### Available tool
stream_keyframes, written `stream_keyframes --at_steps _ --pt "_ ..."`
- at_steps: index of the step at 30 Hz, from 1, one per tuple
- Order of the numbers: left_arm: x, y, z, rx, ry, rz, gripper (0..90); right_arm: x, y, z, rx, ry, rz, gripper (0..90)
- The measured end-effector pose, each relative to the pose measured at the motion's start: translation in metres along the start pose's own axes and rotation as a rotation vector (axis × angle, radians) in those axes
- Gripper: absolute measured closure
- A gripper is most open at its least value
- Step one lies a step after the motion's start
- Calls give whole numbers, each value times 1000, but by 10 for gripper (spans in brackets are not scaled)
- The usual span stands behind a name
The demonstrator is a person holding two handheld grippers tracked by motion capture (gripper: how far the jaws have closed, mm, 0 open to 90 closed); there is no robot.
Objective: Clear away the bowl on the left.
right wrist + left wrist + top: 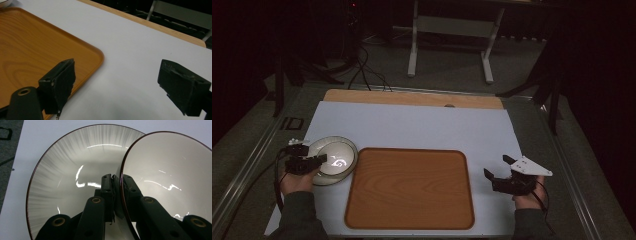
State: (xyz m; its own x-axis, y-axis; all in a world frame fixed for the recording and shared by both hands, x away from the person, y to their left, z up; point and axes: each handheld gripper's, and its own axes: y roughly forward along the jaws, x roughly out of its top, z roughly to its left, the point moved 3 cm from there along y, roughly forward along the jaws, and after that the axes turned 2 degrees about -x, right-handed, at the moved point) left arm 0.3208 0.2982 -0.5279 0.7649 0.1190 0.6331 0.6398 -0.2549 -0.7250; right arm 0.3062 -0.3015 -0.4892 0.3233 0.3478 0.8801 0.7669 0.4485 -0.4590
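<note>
With its jaws pinched on the rim of the upper bowl (170, 177), lifting it from the lower bowl (75, 170) just left of the tray (409, 187), the left gripper (307, 162) seemingly needed next to carry it onto that tray, while the right gripper (507, 175) waited wide open and empty beyond the tray's right edge.

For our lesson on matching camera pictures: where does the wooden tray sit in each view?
High view: the wooden tray lies centre-bottom on the white mat.
Left gripper view: not in it.
Right gripper view: upper left, behind the right claw.
Shared landmark: the white mat.
</note>
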Motion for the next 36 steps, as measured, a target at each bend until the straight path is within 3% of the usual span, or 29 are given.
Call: stream_keyframes --at_steps 15,36 --pt "-1 -4 2 -59 -52 -36 822 0 -1 -1 -2 0 -4 142" --pt "1 -15 4 -72 -72 -98 819 0 -2 -2 -6 5 -8 142"
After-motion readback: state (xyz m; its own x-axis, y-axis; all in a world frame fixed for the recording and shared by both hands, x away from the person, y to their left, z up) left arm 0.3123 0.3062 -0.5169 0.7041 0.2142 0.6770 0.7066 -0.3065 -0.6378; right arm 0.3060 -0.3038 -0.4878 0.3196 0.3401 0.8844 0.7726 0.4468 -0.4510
